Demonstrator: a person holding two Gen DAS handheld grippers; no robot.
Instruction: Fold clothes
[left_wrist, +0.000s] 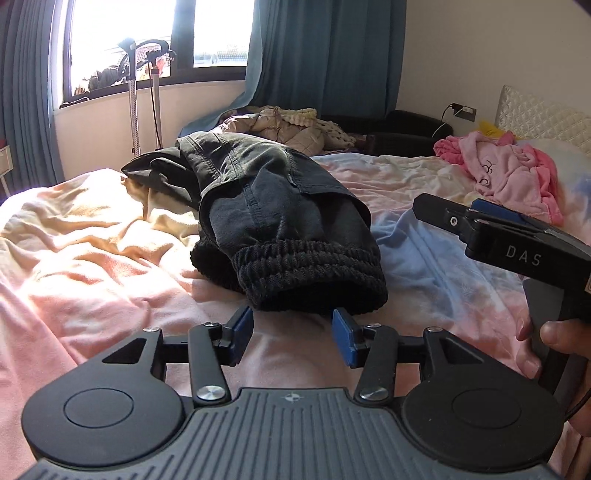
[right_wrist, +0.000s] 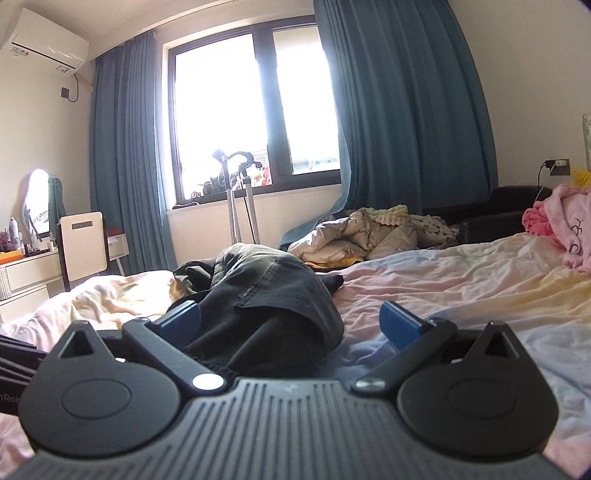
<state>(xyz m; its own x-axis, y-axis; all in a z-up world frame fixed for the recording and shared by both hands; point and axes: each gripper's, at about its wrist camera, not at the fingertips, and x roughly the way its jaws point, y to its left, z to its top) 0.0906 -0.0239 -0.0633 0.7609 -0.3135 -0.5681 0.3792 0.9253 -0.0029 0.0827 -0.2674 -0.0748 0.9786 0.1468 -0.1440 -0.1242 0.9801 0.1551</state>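
- The dark trousers (left_wrist: 273, 221) lie bunched on the bed (left_wrist: 92, 258), over the pink and yellow sheet
- The left gripper (left_wrist: 291, 338) has its fingers apart and holds nothing, just before the ribbed cuff (left_wrist: 310, 280)
- The right gripper (right_wrist: 290, 319) is also spread wide, one finger on each side of the trousers
- A pink garment (left_wrist: 513, 177) lies well apart near the headboard

I see dark grey jeans (left_wrist: 258, 192) with black ribbed cuff (left_wrist: 310, 280) just ahead of my left fingers, paler stitching along seams. Finger pads (left_wrist: 242, 328) blue, gripper bodies black. Bedsheet (left_wrist: 92, 258) beneath fingers: pastel tie-dye, pink, yellow, pale blue. Pink robe (left_wrist: 509, 173) far right of fingers. Beige quilted jacket (right_wrist: 369, 232) beyond jeans. Curtains (right_wrist: 399, 110) teal-blue.
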